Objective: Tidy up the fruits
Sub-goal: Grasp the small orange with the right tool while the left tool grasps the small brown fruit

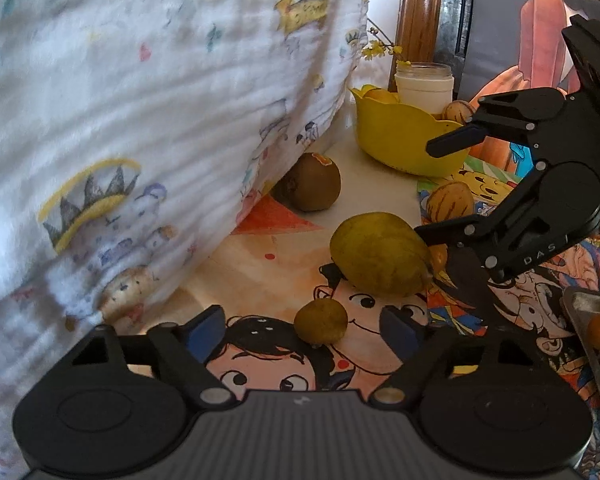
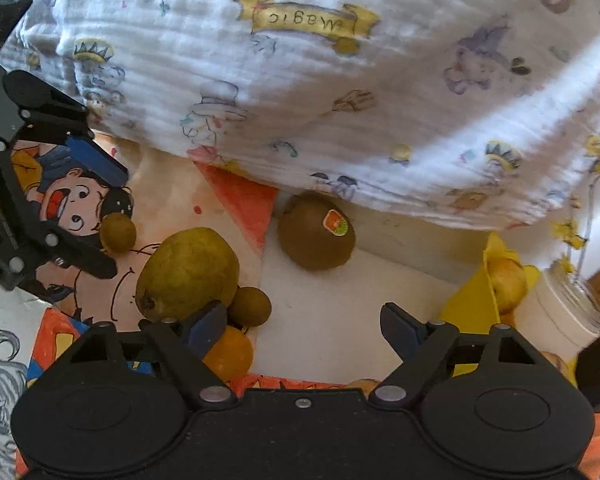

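A green-yellow pear [image 1: 380, 254] [image 2: 188, 272] lies on the cartoon-printed cloth. A small brown round fruit [image 1: 321, 321] [image 2: 118, 233] sits between the open jaws of my left gripper [image 1: 306, 330], apart from both pads. A brown kiwi [image 1: 312, 182] [image 2: 317, 236] with a sticker rests by the white cloth. My right gripper [image 2: 303, 326] [image 1: 440, 192] is open and empty, beside the pear; another small brown fruit [image 2: 250, 306] and an orange fruit [image 2: 228, 352] lie by its left finger. A yellow bowl [image 1: 404, 136] [image 2: 470, 304] holds yellow fruit.
A big white printed cloth bundle [image 1: 140, 120] [image 2: 340, 80] overhangs the left and back. A white jar [image 1: 424, 86] [image 2: 568, 312] with yellow flowers stands behind the bowl. Two walnut-like fruits [image 1: 450, 200] lie near the bowl. A metal tray edge [image 1: 592, 320] is at the right.
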